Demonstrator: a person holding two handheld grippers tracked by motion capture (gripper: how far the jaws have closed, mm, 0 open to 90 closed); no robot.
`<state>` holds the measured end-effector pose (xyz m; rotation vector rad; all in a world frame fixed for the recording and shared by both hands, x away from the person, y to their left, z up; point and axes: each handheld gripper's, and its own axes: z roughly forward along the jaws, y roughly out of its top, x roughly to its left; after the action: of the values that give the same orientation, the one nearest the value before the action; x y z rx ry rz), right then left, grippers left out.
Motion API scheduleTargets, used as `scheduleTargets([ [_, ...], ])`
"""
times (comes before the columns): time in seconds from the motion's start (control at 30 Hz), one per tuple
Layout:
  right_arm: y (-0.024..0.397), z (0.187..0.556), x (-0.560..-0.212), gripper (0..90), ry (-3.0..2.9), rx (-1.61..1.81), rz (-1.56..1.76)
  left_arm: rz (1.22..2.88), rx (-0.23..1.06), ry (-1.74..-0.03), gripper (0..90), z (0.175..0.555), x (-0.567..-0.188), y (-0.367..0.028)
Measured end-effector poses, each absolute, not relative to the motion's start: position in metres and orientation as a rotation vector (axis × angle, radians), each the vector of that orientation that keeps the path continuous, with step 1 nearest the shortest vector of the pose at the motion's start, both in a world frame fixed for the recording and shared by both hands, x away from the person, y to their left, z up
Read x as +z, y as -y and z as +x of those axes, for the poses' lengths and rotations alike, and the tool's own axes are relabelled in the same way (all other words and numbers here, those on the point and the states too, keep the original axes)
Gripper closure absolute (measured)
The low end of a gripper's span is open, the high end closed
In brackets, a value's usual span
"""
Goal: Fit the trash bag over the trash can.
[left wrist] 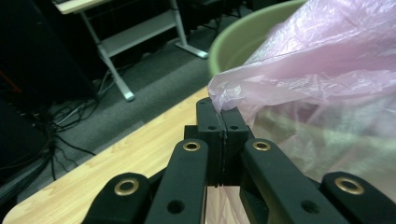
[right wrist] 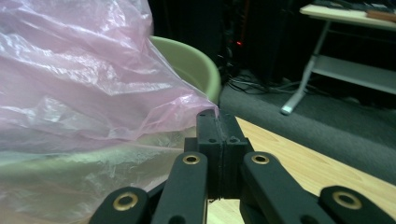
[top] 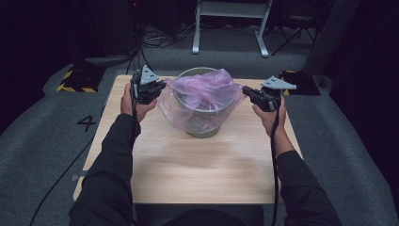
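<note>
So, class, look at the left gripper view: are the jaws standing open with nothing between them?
No, the left gripper has its jaws pressed together on a pinch of the pink plastic bag beside the green bucket.

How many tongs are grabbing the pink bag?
2. The left tongs pinch the pink bag at its left edge, and the right tongs pinch its right edge. The bag lies draped over the green bin on the wooden table.

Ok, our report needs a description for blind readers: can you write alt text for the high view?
A person holds a pink plastic bag stretched over a green bucket on a wooden table, gripping it from both sides. The left gripper and right gripper are each shut on a bag edge.
</note>
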<state>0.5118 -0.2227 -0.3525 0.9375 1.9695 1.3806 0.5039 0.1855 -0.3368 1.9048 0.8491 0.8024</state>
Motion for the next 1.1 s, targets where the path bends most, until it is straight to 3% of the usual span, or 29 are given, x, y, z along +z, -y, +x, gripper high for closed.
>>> scheduleTargets([
  [0.43, 0.214, 0.546, -0.374, 90.0, -1.983, 1.365, 1.079, 1.896, 0.793, -0.947, 89.3, 0.541, -0.359, -0.177],
  [0.8, 0.212, 0.561, -0.384, 90.0, -1.95, 1.372, 1.147, 1.83, 0.708, -1.008, 89.2, 0.561, -0.375, -0.174],
  [1.1, 0.203, 0.572, -0.38, 90.0, -1.999, 1.308, 1.168, 1.915, 0.706, -1.047, 89.3, 0.569, -0.385, -0.165],
])
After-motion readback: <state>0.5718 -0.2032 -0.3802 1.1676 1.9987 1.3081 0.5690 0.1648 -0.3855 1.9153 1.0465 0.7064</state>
